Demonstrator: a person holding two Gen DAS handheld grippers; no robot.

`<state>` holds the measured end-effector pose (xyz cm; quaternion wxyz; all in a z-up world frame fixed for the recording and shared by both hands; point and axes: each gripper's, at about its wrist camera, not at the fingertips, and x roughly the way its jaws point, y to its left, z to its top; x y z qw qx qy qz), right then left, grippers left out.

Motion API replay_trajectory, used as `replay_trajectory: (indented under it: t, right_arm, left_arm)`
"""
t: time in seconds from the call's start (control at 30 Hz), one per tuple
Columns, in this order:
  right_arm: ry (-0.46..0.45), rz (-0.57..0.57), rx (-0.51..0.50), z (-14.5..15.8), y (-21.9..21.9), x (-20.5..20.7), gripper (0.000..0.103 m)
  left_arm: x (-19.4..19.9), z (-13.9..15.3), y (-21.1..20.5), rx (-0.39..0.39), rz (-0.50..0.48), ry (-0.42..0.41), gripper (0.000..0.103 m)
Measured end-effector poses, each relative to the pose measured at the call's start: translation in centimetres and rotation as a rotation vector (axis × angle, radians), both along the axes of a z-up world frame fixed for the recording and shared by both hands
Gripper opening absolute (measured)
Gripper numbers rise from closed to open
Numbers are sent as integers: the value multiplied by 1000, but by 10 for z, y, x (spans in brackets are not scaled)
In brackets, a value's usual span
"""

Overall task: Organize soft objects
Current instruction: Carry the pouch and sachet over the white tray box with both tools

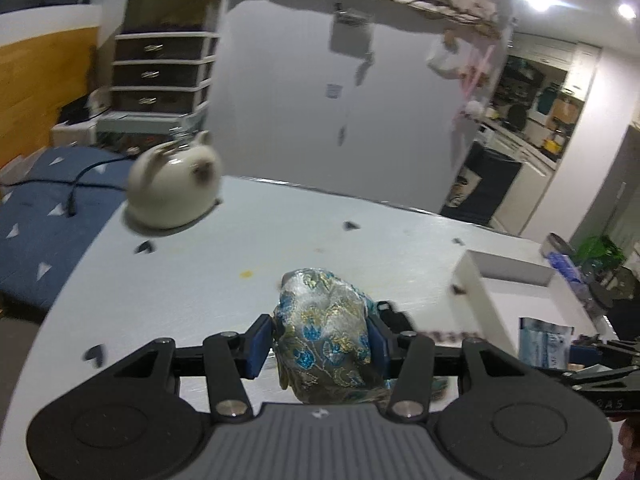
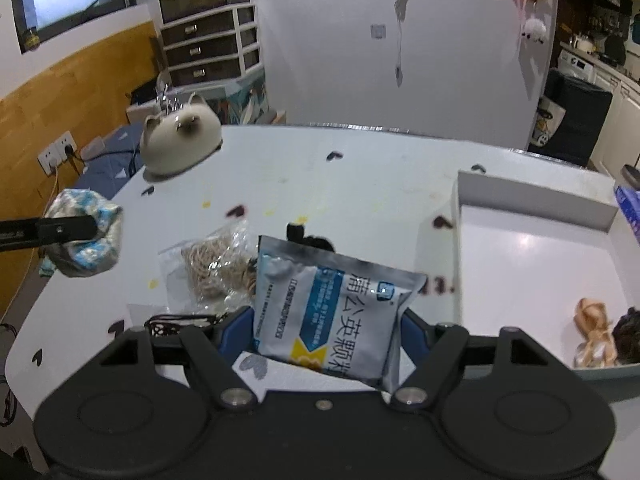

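One brocade pouch (image 1: 326, 334), pinched between blue pads of left claw (image 1: 320, 344), lifted above desk (image 1: 200, 264). One silver-blue sachet (image 2: 334, 312), clamped in right claw (image 2: 326, 334), also off desk. One clear bag of rubber bands (image 2: 214, 270) lying just left of sachet. One white tray (image 2: 532, 256) at right, holding two small items, possibly hair ties. One cat plush (image 2: 180, 142) at far edge.

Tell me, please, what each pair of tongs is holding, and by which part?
Left tongs: brocade pouch, pinched across its middle. Right tongs: foil sachet, gripped by its lower side edges.
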<state>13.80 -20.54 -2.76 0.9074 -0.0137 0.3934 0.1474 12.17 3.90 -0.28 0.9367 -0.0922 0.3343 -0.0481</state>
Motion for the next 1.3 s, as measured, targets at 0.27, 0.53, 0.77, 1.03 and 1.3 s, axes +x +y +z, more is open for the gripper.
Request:
replay_trajectory:
  t: [0.27,0.53,0.77,1.03,1.3]
  right_arm:
    - [-38,-34,23,14,-54,0,77]
    - [-37,-71,29,17,-123,8,77]
    - [-16,-112,43,11,-184,20,77]
    - [34,-134,77,-1,-235,41,77]
    - [163,-132,195,-26,-253,70,77]
  left_arm:
    - [16,6,-78,-12,-85,-6,50]
    - [33,1,-152,-36,-146,12,51]
    - [53,-13,-219,-40,-223,47,51]
    - [77,-40,-274,-4,-296,109,51]
    - [98,-70,-299,55,-341,194,51]
